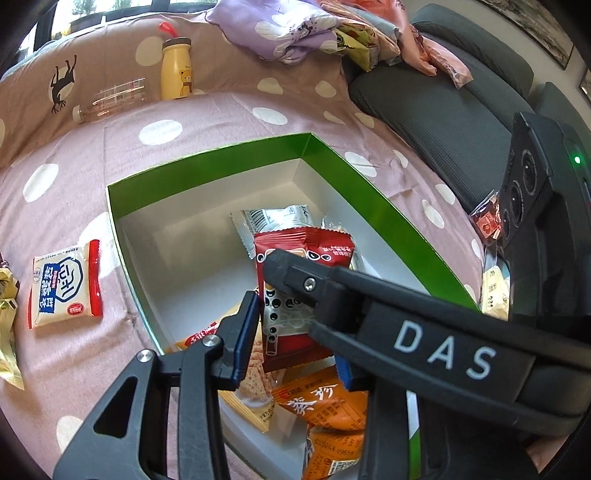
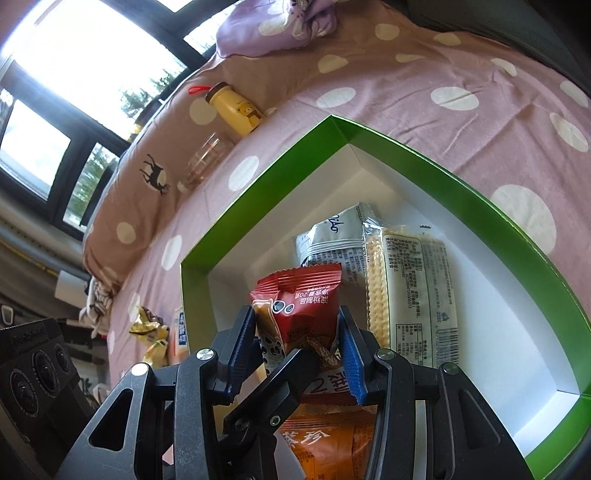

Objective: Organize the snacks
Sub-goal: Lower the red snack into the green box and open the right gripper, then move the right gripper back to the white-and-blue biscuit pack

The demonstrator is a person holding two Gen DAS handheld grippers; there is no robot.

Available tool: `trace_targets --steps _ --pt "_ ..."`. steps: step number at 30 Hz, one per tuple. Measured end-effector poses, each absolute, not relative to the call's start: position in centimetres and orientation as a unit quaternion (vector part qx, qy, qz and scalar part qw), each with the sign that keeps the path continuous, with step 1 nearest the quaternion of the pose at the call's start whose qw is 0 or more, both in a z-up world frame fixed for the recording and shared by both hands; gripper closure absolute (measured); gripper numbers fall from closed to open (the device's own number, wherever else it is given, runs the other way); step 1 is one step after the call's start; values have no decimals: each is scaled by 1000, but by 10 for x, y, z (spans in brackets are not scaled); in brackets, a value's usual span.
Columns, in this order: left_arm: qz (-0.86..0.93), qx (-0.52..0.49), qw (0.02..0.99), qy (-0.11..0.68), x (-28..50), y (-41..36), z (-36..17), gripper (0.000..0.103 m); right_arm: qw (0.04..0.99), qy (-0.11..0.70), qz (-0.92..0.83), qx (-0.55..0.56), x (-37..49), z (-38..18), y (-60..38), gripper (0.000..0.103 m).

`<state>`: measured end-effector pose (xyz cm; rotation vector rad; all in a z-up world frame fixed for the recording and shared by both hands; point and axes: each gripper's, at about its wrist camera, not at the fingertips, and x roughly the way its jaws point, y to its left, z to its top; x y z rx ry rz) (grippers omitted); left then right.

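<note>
A green-rimmed white box lies on a pink dotted bedspread. Inside are a silver packet, a long cracker pack, orange packets and a biscuit pack. A red snack packet stands over the box between the blue pads of both grippers. My right gripper is shut on it. My left gripper straddles it, and the other gripper's finger crosses in front. A white-and-red packet lies on the bedspread left of the box.
A yellow bear bottle and a clear glass bottle rest by the pillow. Gold-wrapped snacks lie left of the box. A grey sofa cushion and piled clothes are at the back right.
</note>
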<state>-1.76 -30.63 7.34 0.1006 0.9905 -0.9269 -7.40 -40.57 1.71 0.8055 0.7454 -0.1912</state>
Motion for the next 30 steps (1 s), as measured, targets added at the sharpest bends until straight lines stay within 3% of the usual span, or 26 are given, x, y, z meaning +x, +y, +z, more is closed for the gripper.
trace_targets --steps 5,9,16,20,30 --pt "-420 36 780 462 -18 -298 76 57 848 348 -85 391 -75 17 -408 55" --pt "-423 -5 791 442 -23 -270 84 45 862 332 -70 377 -76 26 -401 39" --pt "-390 -51 831 393 -35 -202 114 26 891 289 -56 346 -82 48 -379 21" --pt "-345 -62 862 366 -40 -154 127 15 900 276 -50 333 -81 55 -365 20" --pt "-173 -109 903 377 -26 -41 104 14 928 278 -30 248 -71 68 -306 20"
